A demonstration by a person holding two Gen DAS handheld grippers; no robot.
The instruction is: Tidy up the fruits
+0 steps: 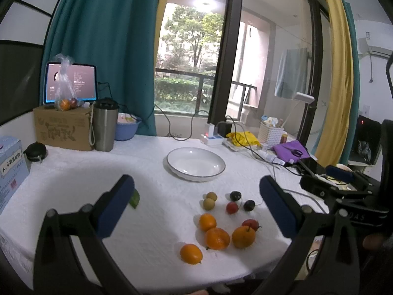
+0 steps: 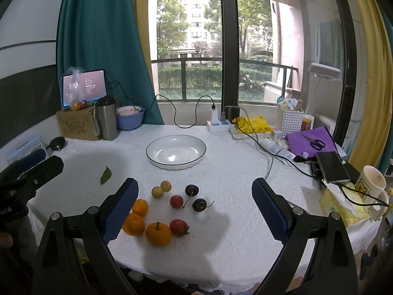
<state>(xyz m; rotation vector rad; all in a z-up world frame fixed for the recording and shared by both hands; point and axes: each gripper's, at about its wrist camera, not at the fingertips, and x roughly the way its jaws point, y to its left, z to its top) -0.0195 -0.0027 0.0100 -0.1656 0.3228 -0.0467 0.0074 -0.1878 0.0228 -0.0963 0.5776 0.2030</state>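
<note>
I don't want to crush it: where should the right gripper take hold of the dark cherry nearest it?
Grip the dark cherry across its round body, coming from above. Its stem lies flat on the cloth toward the right, so set the fingers clear of it.

Table covered in white woven cloth, embossed pattern, matt. Plate glazed ceramic, glossy white, thin dark rim. Oranges dimpled, low sheen; dark cherries smooth, glossy. Tumbler brushed metal. Box plain matt cardboard. Right tongs matt black plastic, blue textured grip pads.
</note>
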